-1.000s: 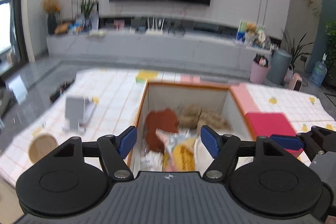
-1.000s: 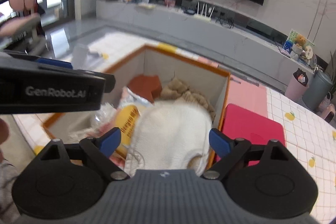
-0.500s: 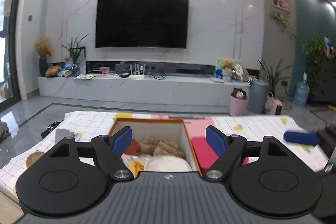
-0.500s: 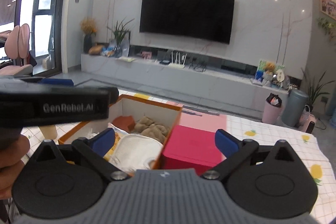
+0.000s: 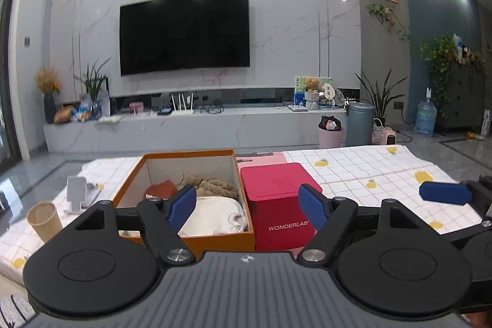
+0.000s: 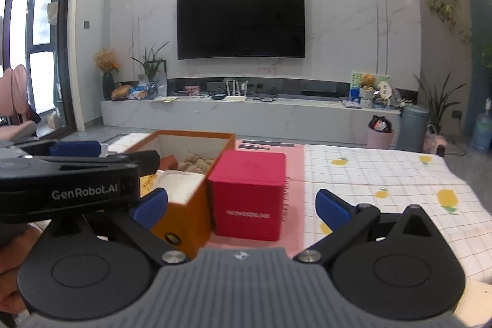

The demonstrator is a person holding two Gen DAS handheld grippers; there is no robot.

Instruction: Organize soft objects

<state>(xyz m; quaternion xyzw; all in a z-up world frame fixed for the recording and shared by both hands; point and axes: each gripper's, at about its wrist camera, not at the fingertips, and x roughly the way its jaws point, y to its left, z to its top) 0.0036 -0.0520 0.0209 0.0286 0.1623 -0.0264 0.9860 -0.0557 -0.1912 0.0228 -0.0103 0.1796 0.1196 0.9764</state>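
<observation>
An orange box (image 5: 215, 239) (image 6: 187, 214) stands on the table and holds soft things: a white fabric piece (image 5: 212, 217) (image 6: 181, 183), a tan knitted item (image 5: 212, 185) (image 6: 196, 163) and a rust-red cloth (image 5: 161, 189) (image 6: 169, 162). A red cube box (image 5: 276, 202) (image 6: 249, 192) marked WONDERLAB sits against its right side. My left gripper (image 5: 247, 206) is open and empty, held back from the box's near edge. My right gripper (image 6: 241, 209) is open and empty too, facing the red cube; one of its fingers (image 5: 442, 193) shows in the left wrist view.
The table wears a checked lemon-print cloth (image 5: 369, 171) (image 6: 384, 174) with a pink strip. A paper cup (image 5: 44, 220) and a phone stand (image 5: 77, 192) sit to the left. Beyond are a TV (image 5: 184, 34), a low marble console (image 5: 184, 128) and bins.
Both grippers have pulled back from over the orange box and tilted up, so the whole room now shows. The white fabric piece that lay between the right fingers now rests in the box.
</observation>
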